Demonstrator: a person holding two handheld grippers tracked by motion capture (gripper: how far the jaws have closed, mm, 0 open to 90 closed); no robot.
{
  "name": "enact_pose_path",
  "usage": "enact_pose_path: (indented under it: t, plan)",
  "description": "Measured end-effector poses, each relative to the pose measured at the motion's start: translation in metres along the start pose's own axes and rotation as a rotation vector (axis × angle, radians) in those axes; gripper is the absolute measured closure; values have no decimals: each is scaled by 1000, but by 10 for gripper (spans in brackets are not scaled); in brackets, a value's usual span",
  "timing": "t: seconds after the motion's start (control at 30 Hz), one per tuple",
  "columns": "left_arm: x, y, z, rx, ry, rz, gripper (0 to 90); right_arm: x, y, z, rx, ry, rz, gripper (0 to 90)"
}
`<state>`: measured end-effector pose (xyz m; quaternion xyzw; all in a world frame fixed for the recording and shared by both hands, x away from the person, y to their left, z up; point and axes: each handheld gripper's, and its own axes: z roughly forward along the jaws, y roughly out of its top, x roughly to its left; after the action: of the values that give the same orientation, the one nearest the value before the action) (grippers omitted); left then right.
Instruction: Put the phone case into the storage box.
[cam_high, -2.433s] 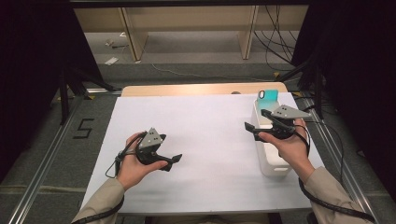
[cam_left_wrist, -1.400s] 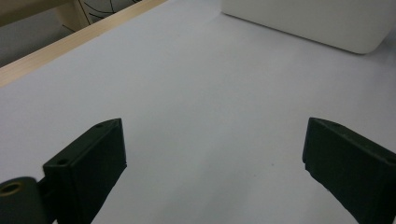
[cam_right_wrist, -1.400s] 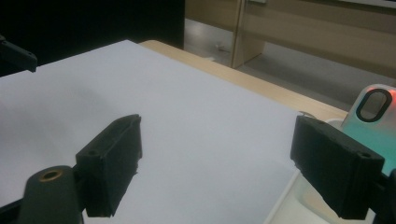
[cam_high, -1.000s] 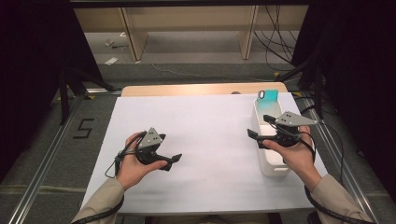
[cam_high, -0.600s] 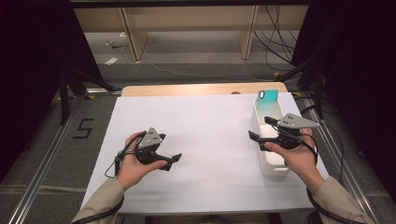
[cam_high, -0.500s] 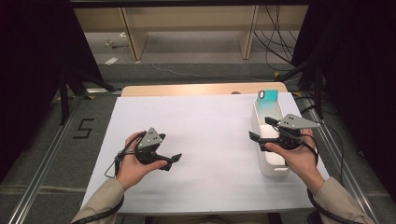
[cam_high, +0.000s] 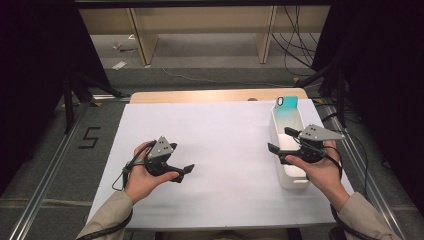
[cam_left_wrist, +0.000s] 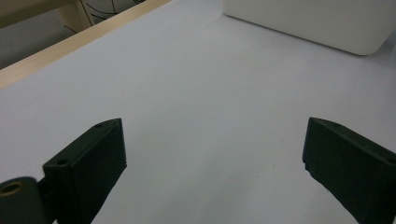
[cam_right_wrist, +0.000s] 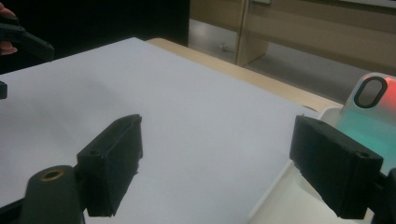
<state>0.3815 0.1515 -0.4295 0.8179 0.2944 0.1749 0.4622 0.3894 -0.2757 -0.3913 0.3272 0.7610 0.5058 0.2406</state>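
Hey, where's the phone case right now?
In the high view the teal phone case leans in the far end of the white bin at the table's right side, just beyond the right gripper.

The high view looks forward and down over the table (cam_high: 225, 125). Each gripper view sits low and close over the white sheet (cam_left_wrist: 196, 107). The left one faces the bin (cam_left_wrist: 317, 23) at 1 o'clock, perhaps the same bin the right sees.
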Motion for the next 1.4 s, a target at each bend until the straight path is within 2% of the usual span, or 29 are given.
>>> enact_pose_path:
  t: [1.4]
  plan:
    - [1,0,-1,-2,6,-1,58,3,-14,-18,-22,36,-15,181]
